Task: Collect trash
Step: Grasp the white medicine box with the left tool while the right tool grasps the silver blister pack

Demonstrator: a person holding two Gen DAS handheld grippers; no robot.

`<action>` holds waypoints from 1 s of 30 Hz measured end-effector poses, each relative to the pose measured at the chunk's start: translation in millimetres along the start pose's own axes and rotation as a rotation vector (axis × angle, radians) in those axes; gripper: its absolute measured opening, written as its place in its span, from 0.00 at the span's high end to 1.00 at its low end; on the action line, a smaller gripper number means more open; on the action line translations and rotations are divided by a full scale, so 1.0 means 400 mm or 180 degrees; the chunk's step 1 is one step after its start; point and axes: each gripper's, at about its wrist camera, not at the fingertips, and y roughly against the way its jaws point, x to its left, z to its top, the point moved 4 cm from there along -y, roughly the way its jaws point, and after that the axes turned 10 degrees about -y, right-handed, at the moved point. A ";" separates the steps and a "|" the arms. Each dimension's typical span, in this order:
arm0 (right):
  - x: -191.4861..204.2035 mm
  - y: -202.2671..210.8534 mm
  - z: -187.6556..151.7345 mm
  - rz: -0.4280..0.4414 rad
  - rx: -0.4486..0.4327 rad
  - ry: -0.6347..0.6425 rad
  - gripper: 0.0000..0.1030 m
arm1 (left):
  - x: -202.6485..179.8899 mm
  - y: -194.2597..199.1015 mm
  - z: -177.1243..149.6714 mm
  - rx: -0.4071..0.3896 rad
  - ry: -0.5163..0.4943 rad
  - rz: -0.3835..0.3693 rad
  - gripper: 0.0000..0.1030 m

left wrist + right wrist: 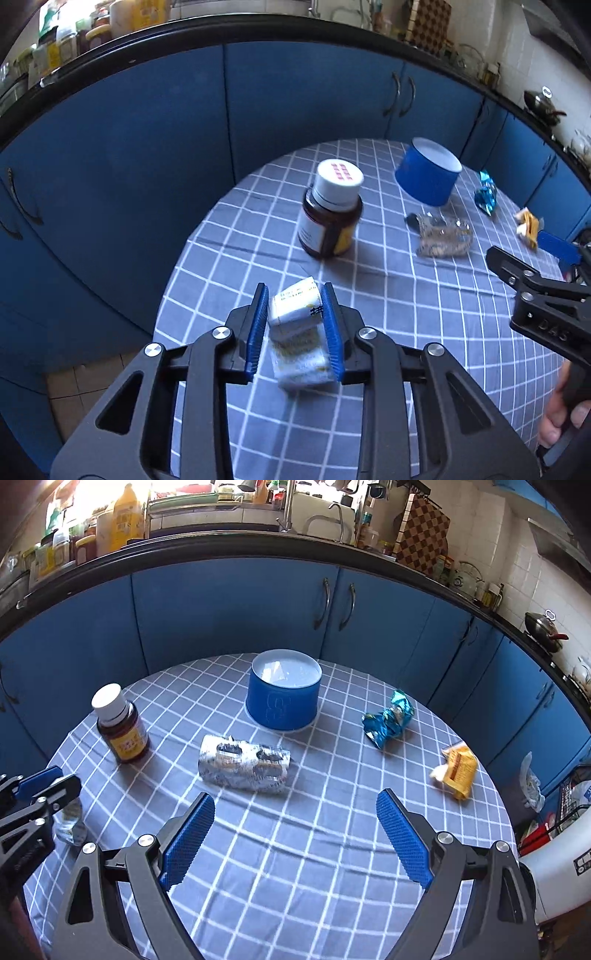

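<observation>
My left gripper [294, 295] is shut on a small crumpled white carton [299, 343], blue pads pressed on both of its sides, just above the checked tablecloth [369, 369]. From the right wrist view the left gripper [48, 779] sits at the table's left edge. My right gripper [295, 799] stands open and empty over the cloth, short of a crushed silver wrapper [243, 762]. A teal foil wrapper [388, 722] and a yellow wrapper [456, 770] lie to the right. A blue tub [283, 698] stands behind them.
A brown bottle with a white cap [122, 731] stands upright at the left of the round table. Blue cabinets [221, 620] curve behind it under a cluttered counter. A white rounded container [554, 853] and a wire basket sit off the table's right edge.
</observation>
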 end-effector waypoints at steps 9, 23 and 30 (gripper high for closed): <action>0.041 -0.078 0.031 0.0373 0.0166 -0.0114 0.16 | 0.052 0.005 0.000 -0.0069 0.0122 0.0031 0.71; 0.076 -0.170 0.035 0.0280 0.0241 -0.0068 0.16 | 0.067 -0.025 0.006 -0.0036 0.0181 0.0073 0.71; 0.091 -0.125 0.026 0.0240 0.0096 0.0095 0.27 | 0.065 -0.011 0.015 -0.0068 0.0184 0.0077 0.71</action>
